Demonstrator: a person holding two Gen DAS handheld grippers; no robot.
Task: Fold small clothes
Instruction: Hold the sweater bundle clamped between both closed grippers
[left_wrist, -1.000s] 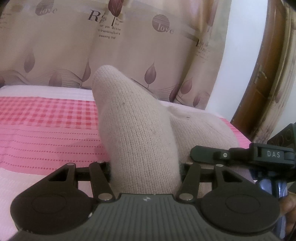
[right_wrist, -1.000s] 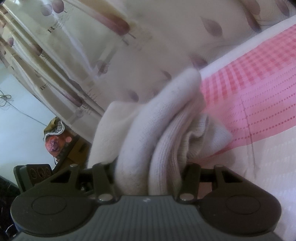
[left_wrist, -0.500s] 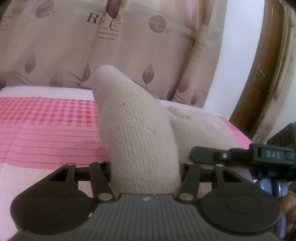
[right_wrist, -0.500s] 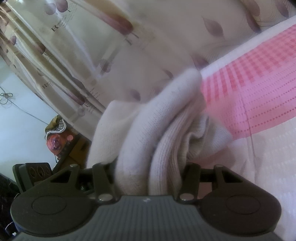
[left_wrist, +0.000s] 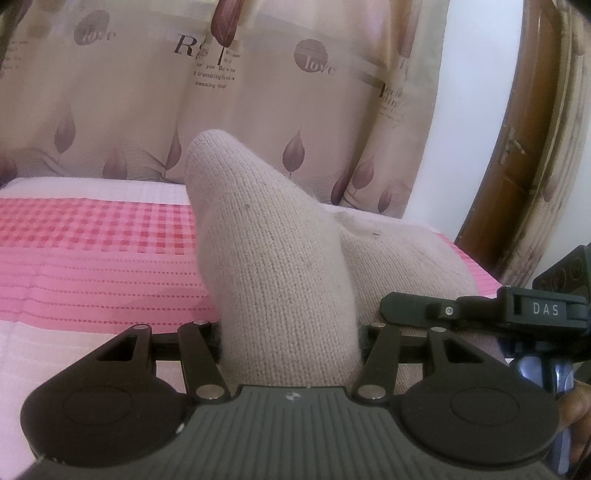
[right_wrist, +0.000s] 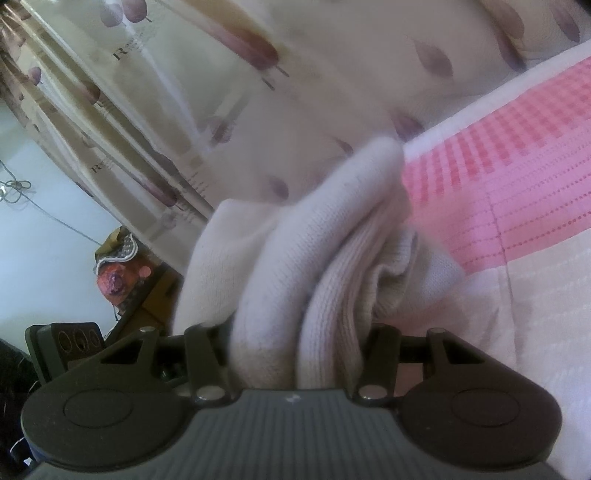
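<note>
A pink checked bed cover (left_wrist: 92, 266) lies under a leaf-print curtain (left_wrist: 129, 110), with a brown wooden door frame (left_wrist: 517, 147) on the right. The left gripper (left_wrist: 290, 332) pinches the beige knit sock (left_wrist: 273, 266). The right gripper (right_wrist: 295, 332) clamps bunched sock folds (right_wrist: 295, 258); only its view shows a blue wall (right_wrist: 44, 229).

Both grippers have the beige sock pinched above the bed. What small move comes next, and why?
Probably lower both grippers together toward the bedsheet. The left gripper and right gripper each clamp a bunch of the sock, which looks lifted and doubled over, so laying it flat seems the sensible step before releasing.
</note>
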